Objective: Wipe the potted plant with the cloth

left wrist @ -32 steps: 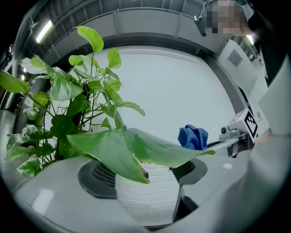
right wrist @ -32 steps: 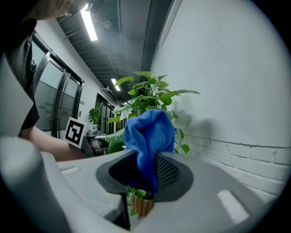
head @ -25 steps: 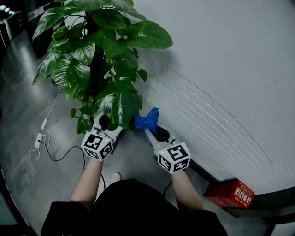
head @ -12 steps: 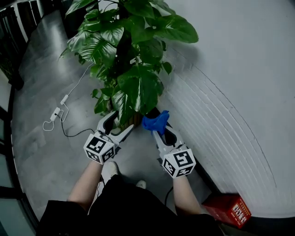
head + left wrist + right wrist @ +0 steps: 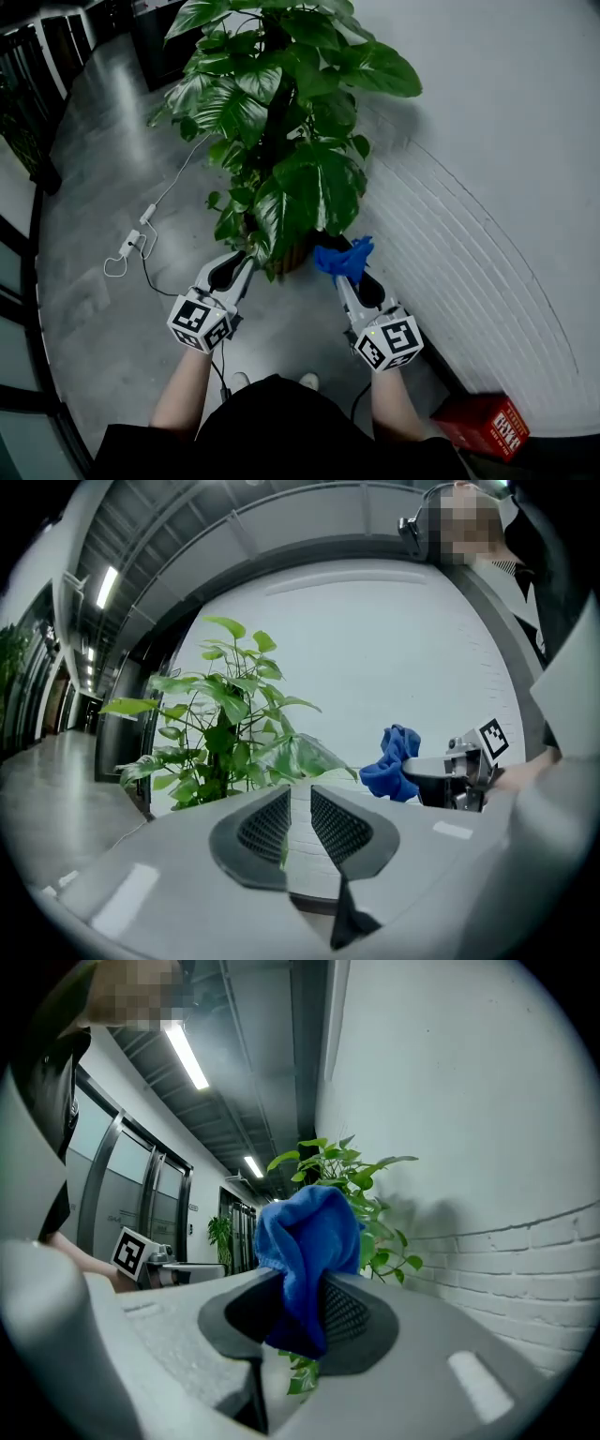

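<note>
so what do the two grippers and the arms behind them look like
Both the left gripper and right gripper have pale grey bodies, dark mesh-patterned pads on the jaws, and a white cube with black square markers at the rear. The person wears a black top; the forearms are bare.

The potted plant [image 5: 281,122] is set on the floor [image 5: 94,319], just beside the wall [image 5: 487,141]. A cable [image 5: 141,258] is laid at its left; a box [image 5: 486,424] is kept nearer, by the wall.
</note>
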`<state>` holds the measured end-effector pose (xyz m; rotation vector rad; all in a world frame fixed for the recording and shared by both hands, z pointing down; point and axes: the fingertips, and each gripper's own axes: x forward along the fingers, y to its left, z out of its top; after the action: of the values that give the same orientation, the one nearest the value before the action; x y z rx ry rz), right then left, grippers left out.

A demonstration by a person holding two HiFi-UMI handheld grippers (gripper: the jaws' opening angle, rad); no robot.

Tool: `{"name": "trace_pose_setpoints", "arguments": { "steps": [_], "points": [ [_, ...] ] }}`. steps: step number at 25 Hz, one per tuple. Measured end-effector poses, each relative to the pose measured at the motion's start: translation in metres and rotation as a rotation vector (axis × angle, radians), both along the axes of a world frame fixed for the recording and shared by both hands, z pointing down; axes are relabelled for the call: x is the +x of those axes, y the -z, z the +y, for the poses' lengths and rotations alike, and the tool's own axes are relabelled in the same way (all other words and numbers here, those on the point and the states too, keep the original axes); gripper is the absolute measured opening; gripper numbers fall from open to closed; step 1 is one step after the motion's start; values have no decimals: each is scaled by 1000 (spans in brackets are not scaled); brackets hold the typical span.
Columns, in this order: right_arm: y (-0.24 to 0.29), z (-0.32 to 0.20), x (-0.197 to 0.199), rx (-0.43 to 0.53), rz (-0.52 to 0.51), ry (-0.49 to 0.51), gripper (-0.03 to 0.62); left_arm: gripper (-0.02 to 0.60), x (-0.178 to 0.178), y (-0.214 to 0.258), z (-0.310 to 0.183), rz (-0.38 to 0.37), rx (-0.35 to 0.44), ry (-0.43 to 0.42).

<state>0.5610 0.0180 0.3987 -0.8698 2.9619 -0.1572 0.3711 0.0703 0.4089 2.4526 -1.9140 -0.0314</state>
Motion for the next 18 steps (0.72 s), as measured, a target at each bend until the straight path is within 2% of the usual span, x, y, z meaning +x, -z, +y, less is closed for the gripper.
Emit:
{"name": "trace_pose_setpoints", "arguments": {
  "steps": [4, 8, 11, 14, 16, 18],
  "points": [
    [14, 22, -40, 27, -1, 15, 104, 64, -42, 16, 29, -12, 41, 27],
    [31, 39, -74, 73, -4, 8, 104, 64, -87, 28, 53, 8, 71, 61],
    [35, 52, -91, 61, -36, -10, 104, 64, -115, 26, 71, 12, 67, 88],
    [33, 64, -107, 41, -48, -8, 104, 60, -143, 27, 91, 8, 93, 158],
    [33, 71, -113, 37, -49, -12, 104, 32, -159, 29, 102, -2, 119, 206],
    [33, 77, -118, 37, -53, -22, 104, 14, -171, 29, 111, -9, 125, 218]
  ]
}}
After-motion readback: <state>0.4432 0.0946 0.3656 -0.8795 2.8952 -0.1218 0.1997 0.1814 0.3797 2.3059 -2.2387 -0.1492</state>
